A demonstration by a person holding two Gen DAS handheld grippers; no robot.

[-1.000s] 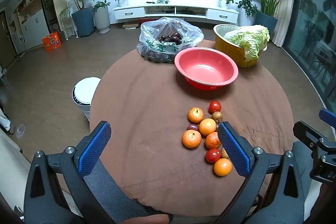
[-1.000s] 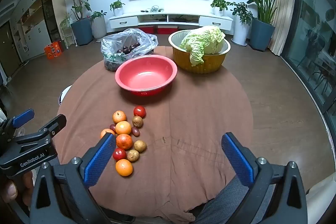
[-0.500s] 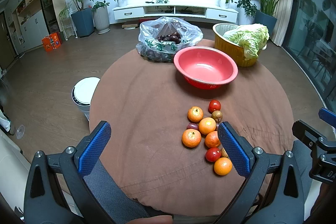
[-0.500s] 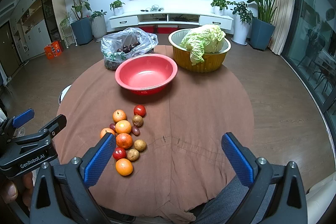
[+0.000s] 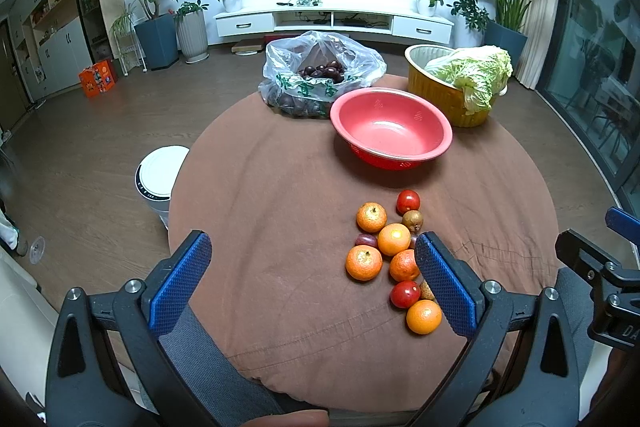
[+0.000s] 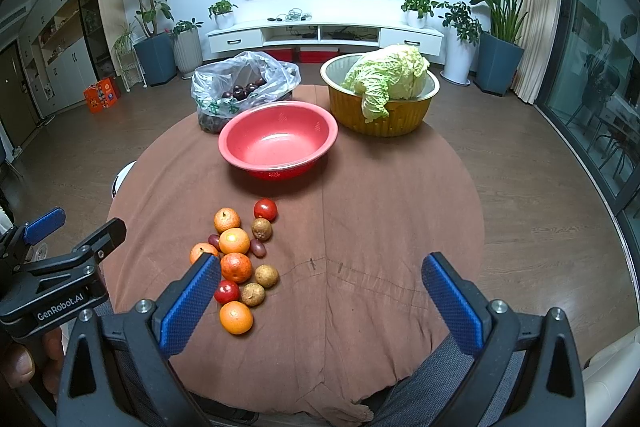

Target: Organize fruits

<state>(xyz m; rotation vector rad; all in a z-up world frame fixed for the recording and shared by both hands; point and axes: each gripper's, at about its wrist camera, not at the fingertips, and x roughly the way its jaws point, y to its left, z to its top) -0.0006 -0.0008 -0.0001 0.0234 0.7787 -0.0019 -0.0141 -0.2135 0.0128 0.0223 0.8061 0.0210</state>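
just in front of the red bowl (image 6: pixel 278 147), the fruit cluster (image 6: pixel 240 263) is lying loose. both the left gripper (image 5: pixel 312 279) and right gripper (image 6: pixel 320 297) are hanging wide apart, gripping nothing.

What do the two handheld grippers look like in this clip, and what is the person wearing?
Both the left gripper and right gripper have black plastic frames with silver screws and blue textured finger pads. The left gripper's body, seen from the right wrist, reads "GenRobot.AI" in white and carries a blue lever. Grey fabric covers the person's legs.

Matt brown tablecloth (image 6: pixel 380 227), glossy red plastic bowl (image 6: pixel 278 143), crinkled clear bag (image 6: pixel 244 83)
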